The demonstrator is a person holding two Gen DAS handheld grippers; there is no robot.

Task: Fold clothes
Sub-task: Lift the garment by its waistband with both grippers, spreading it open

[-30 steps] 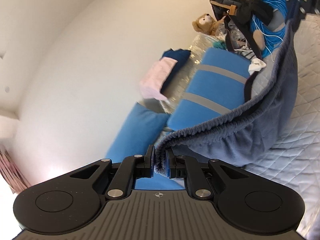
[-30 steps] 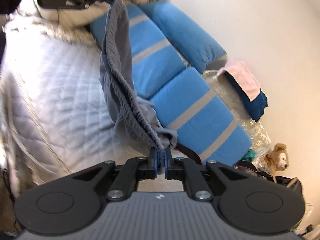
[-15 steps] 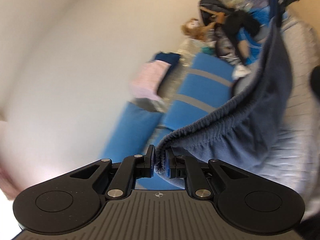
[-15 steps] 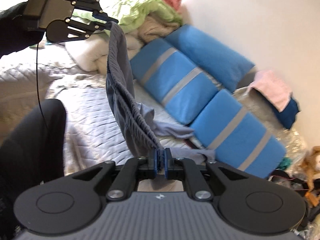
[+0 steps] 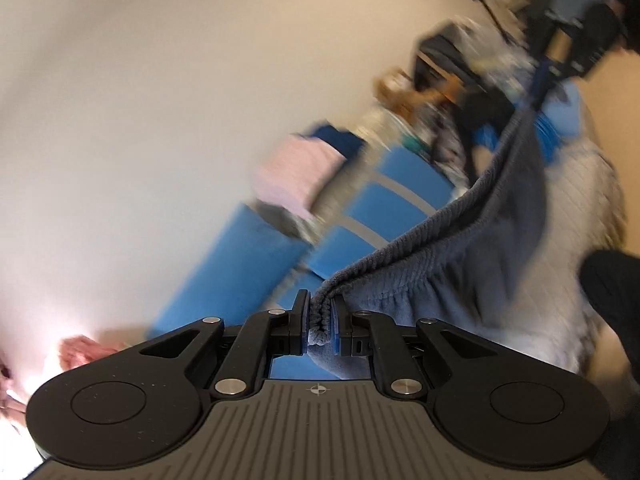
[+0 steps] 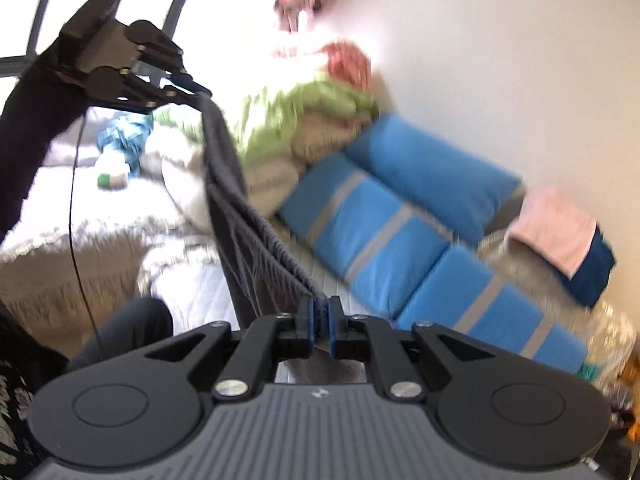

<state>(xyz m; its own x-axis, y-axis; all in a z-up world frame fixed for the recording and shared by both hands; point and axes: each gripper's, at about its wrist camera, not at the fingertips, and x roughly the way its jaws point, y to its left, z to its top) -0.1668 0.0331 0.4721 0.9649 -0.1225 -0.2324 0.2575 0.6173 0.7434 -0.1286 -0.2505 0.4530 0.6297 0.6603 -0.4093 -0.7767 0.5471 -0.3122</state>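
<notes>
A grey garment with a ribbed elastic waistband [image 5: 460,276] hangs stretched in the air between my two grippers. My left gripper [image 5: 319,320] is shut on one end of the waistband. My right gripper [image 6: 320,316] is shut on the other end of the garment [image 6: 244,224]. The left gripper also shows in the right wrist view [image 6: 200,94] at the upper left, and the right gripper in the left wrist view [image 5: 540,76] at the upper right. The cloth sags below the taut band over the quilted bed [image 6: 188,288].
Blue cushions with grey stripes [image 6: 384,232] lie along the wall. A pink towel on a dark blue one [image 6: 560,228] sits beside them. A pile of green and beige laundry [image 6: 304,120] lies at the bed's head. My dark-clad knee [image 6: 132,328] is near. Clutter and a teddy bear [image 5: 396,92] are blurred.
Both grippers have risen and tilted, lifting the grey garment higher off the bed. The waistband is pulled tighter between them. The views are now motion-blurred.
</notes>
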